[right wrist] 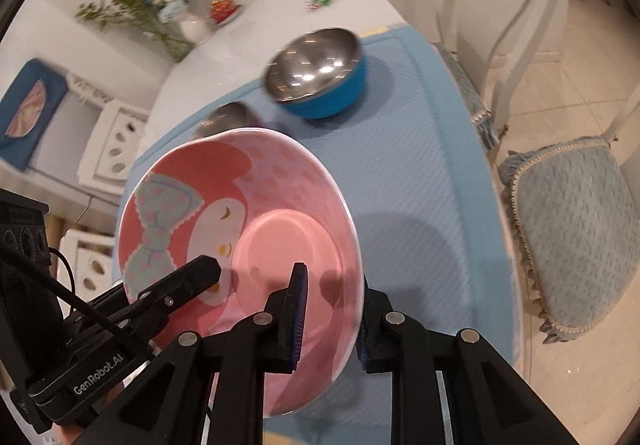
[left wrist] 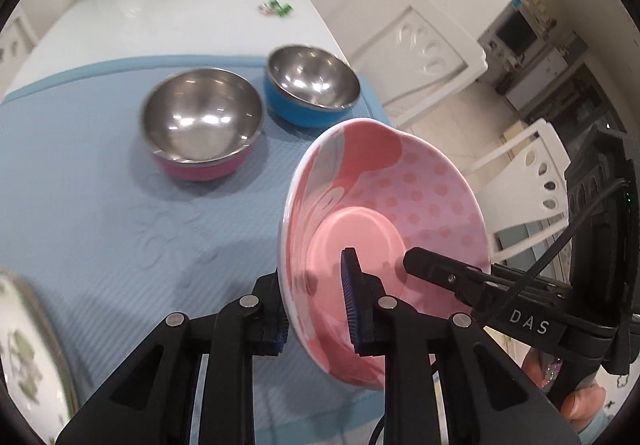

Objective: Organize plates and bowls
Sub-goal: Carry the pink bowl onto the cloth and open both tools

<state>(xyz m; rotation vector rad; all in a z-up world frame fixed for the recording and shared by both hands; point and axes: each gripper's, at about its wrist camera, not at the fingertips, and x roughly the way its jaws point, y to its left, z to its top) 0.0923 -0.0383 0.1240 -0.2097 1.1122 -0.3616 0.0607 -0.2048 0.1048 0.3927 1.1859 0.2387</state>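
Observation:
A pink cartoon-print bowl [left wrist: 400, 213] is held tilted above the blue mat, gripped by both grippers on opposite rims. My left gripper [left wrist: 316, 309] is shut on its left rim. My right gripper [right wrist: 332, 309] is shut on its right rim; the bowl shows in the right wrist view [right wrist: 240, 221] too. The right gripper's finger [left wrist: 440, 273] reaches into the bowl in the left wrist view. A steel bowl with a pink outside [left wrist: 200, 125] and a steel bowl with a blue outside [left wrist: 312, 85] stand on the mat beyond.
A blue mat [left wrist: 120, 225] covers the near half of a white table [left wrist: 180, 13]. A patterned plate [left wrist: 28, 357] lies at the lower left. A vase of flowers [right wrist: 188, 25] stands at the table's far end. White chairs [right wrist: 520, 5] stand to the right.

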